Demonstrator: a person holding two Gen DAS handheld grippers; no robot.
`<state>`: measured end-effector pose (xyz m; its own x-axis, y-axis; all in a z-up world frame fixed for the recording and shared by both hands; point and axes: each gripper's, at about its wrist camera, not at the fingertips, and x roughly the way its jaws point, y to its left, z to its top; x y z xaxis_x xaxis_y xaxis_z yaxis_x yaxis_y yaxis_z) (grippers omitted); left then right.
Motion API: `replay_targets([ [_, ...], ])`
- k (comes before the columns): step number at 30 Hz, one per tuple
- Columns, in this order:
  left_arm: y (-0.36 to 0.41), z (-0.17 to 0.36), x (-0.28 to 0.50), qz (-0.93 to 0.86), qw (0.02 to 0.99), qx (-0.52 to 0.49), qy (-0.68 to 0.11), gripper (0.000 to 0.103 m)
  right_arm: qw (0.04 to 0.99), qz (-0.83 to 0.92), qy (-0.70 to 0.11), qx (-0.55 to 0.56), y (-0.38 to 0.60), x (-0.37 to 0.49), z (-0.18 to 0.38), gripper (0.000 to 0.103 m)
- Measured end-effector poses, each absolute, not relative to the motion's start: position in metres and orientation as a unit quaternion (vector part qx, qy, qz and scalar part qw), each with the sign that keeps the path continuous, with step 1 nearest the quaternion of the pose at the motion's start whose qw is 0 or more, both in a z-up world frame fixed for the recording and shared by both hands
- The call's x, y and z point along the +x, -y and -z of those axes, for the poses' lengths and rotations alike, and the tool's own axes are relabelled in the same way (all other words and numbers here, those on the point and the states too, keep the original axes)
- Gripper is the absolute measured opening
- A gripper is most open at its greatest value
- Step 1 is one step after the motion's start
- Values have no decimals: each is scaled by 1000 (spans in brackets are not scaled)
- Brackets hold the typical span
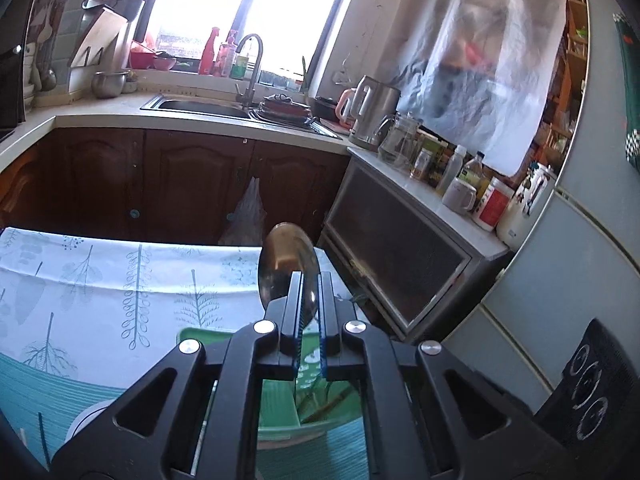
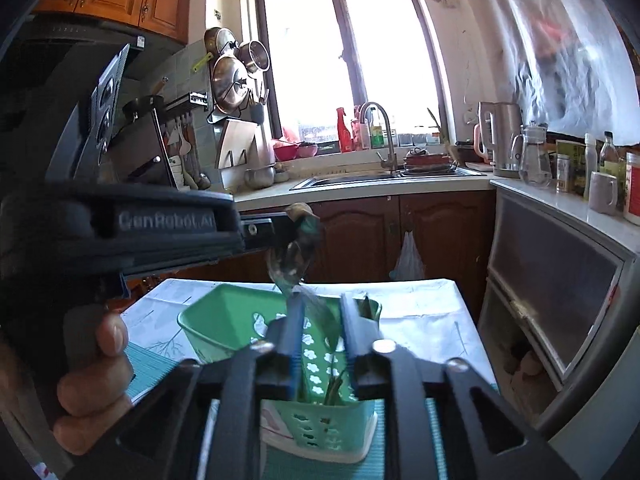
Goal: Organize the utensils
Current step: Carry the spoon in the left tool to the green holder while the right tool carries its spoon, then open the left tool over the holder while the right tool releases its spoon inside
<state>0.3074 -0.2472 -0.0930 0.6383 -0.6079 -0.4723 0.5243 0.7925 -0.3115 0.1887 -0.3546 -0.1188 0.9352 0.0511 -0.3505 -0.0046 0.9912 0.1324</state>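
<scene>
Two tools work over a green basket (image 2: 224, 316) that stands on a table (image 1: 100, 280) covered with a pale blue cloth printed with leaves and trees. The left tool (image 1: 310, 280) has its fingers pressed together on a metal spoon (image 1: 286, 256), pinching it low on the bowl so that the rounded bowl stands up past the fingertips, above the near edge of the basket. Seen from the right wrist, that same tool reaches in from the left with a hand (image 2: 88, 380) wrapped round its grip, and its spoon hangs above the far rim of the basket.

The right tool (image 2: 322, 304) has its fingers partly spread. A second spoon (image 2: 316, 308) sits between them, bowl up and handle slanting down into the basket; the left finger is right against it, while a gap shows on the right side, so the pads do not clamp it. The basket has flower-shaped holes in its near wall, and a few thin utensil handles (image 2: 334, 388) stand inside it.

Beyond the table run dark wooden cabinets under a counter with a steel sink (image 2: 344, 180) and tap below a bright window. A kettle (image 2: 500, 136), a glass jug (image 2: 534, 160) and bottles stand to the right.
</scene>
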Motion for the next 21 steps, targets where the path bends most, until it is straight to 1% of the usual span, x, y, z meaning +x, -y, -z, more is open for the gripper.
replay_targets([
  [7,238,86,283,319,896,-61,-304,3,982,-7,-178,59,351,171,111,25],
  [9,233,83,274,316,895,-56,-310,4,982,-3,-180,56,349,166,109,25],
  [11,227,80,263,311,894,-52,-317,10,982,-2,-182,58,346,159,106,25],
  [13,217,78,253,303,895,-52,-322,22,980,-1,-188,64,344,153,105,25],
  [14,211,77,245,297,896,-51,-325,26,979,-2,-191,68,343,150,105,25],
  [16,199,75,231,291,898,-54,-327,36,977,-2,-198,74,340,143,104,25],
  [21,164,78,193,266,899,-47,-344,46,971,-8,-223,91,327,120,105,25],
])
